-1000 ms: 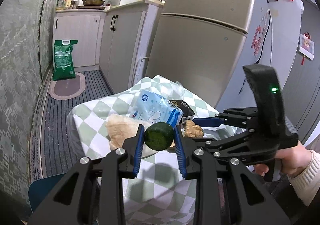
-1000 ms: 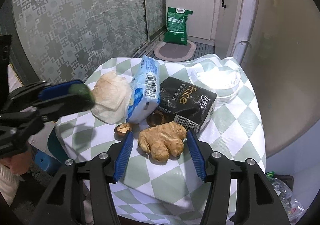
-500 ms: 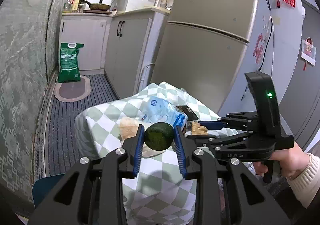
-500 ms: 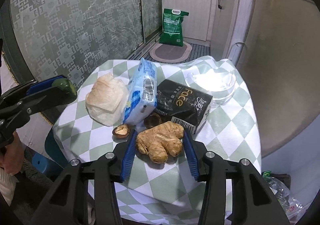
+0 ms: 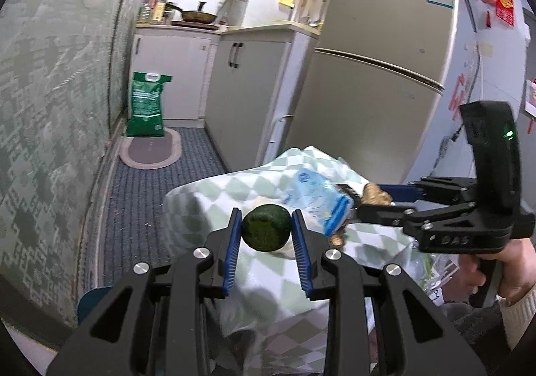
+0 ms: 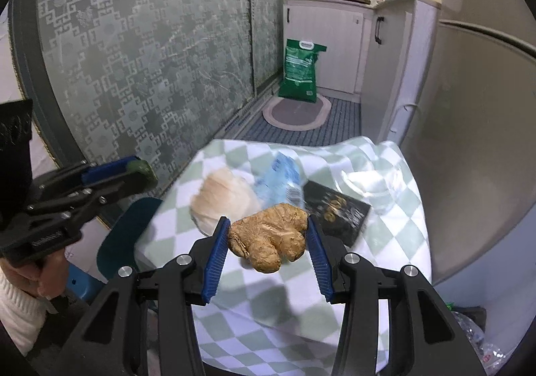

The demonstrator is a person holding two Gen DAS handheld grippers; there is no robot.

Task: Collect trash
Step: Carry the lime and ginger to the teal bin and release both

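Note:
My left gripper [image 5: 266, 231] is shut on a round dark green fruit [image 5: 266, 227] and holds it above the near left edge of the checked table [image 5: 268, 279]. My right gripper [image 6: 268, 242] is shut on a knobbly ginger root [image 6: 269, 240], lifted off the cloth. The ginger also shows in the left wrist view [image 5: 377, 193], and the left gripper in the right wrist view [image 6: 134, 171]. A blue tissue pack [image 6: 279, 181], a beige crumpled wad [image 6: 224, 198] and a black packet [image 6: 338, 212] lie on the table.
A clear glass bowl [image 6: 372, 181] stands at the table's far right. The fridge [image 5: 375, 81] is close behind the table. A blue stool [image 6: 124, 235] stands left of the table. A green sack [image 5: 145, 104] and mat lie on the floor. A trash bag [image 6: 475, 339] shows low right.
My right gripper closed on the ginger and lifted it off the table. Both grippers pulled back and up from the table; the left still holds the green fruit.

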